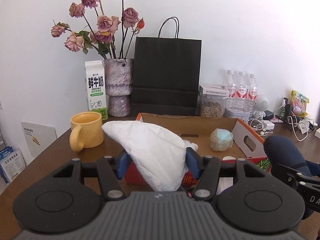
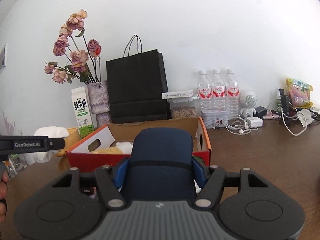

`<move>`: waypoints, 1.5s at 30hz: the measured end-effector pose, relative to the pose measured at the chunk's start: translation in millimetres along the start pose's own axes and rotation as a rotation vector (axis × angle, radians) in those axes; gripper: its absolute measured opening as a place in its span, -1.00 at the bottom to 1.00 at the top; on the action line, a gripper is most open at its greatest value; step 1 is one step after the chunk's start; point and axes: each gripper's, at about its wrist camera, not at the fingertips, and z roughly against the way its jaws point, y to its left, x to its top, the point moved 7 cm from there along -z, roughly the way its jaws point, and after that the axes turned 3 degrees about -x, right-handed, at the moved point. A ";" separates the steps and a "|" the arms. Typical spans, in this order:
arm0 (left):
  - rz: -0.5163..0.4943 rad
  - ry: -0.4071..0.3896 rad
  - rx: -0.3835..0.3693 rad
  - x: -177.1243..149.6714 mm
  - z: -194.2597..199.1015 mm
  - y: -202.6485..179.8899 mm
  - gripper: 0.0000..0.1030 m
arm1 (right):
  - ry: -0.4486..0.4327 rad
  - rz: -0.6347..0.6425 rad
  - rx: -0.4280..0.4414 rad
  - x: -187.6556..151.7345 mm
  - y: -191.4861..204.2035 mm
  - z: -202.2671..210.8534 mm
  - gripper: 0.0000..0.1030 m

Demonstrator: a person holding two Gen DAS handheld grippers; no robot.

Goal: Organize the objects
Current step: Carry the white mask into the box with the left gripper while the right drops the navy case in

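My left gripper [image 1: 158, 158] is shut on a crumpled white soft bundle [image 1: 152, 146], which rises between the blue pads in front of a shallow cardboard box [image 1: 200, 124] with red-orange outer walls. A pale round item wrapped in clear film [image 1: 221, 140] lies inside the box. My right gripper [image 2: 160, 170] is shut on a navy blue padded case [image 2: 163, 146], held upright just before the box's front wall [image 2: 96, 161]. A yellow soft thing [image 2: 109, 151] and a white one [image 2: 124, 146] lie in the box. The white bundle [image 2: 50, 133] shows at the left in the right wrist view.
A yellow mug [image 1: 88, 130], a milk carton [image 1: 96, 88], a vase of dried roses [image 1: 119, 86] and a black paper bag [image 1: 166, 74] stand behind the box. Water bottles [image 1: 241, 88], a seed jar [image 1: 213, 106], a white speaker figure [image 1: 262, 104] and tangled cables [image 1: 296, 126] crowd the right.
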 end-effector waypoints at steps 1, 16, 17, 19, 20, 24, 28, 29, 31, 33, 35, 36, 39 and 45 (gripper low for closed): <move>-0.001 -0.005 -0.002 4.2 -2.7 -1.3 0.16 | -0.009 0.005 0.009 8.4 4.8 -5.1 0.24; 0.012 -0.029 0.032 52.1 -82.4 -4.9 0.17 | -0.023 0.050 0.054 63.3 39.5 -110.5 0.24; 0.015 -0.026 0.035 53.2 -89.7 -3.9 0.17 | -0.020 0.052 0.053 63.9 39.0 -117.3 0.24; 0.016 -0.014 0.038 54.1 -102.3 -2.9 0.17 | -0.013 0.061 0.045 65.1 36.8 -131.1 0.24; 0.013 -0.007 0.041 54.6 -109.3 -2.6 0.17 | -0.011 0.066 0.041 65.5 35.0 -136.9 0.24; 0.002 0.003 0.043 58.7 -132.4 -1.9 0.17 | 0.003 0.078 0.016 66.8 24.6 -159.9 0.24; -0.007 0.016 0.049 61.4 -153.5 -2.1 0.17 | 0.033 0.090 -0.009 63.2 15.6 -181.6 0.24; -0.012 0.023 0.048 60.4 -157.8 -2.5 0.17 | 0.039 0.092 -0.011 62.1 14.1 -185.3 0.24; -0.021 0.037 0.045 57.5 -164.0 -4.0 0.17 | 0.051 0.096 -0.017 59.7 11.4 -191.4 0.24; -0.031 0.046 0.046 54.6 -167.4 -5.0 0.18 | 0.064 0.099 -0.023 57.4 8.5 -195.5 0.24; -0.030 0.053 0.055 53.2 -168.6 -4.3 0.41 | 0.091 0.104 -0.035 53.8 6.5 -198.8 0.29; -0.026 0.050 0.057 53.4 -168.0 -3.9 0.49 | 0.108 0.107 -0.042 52.1 5.4 -200.5 0.30; -0.011 0.025 0.061 56.7 -163.6 -2.2 1.00 | 0.109 0.110 -0.079 51.5 2.4 -199.0 0.76; 0.001 0.043 0.064 58.7 -163.0 0.8 1.00 | 0.078 0.118 -0.072 57.2 5.1 -190.9 1.00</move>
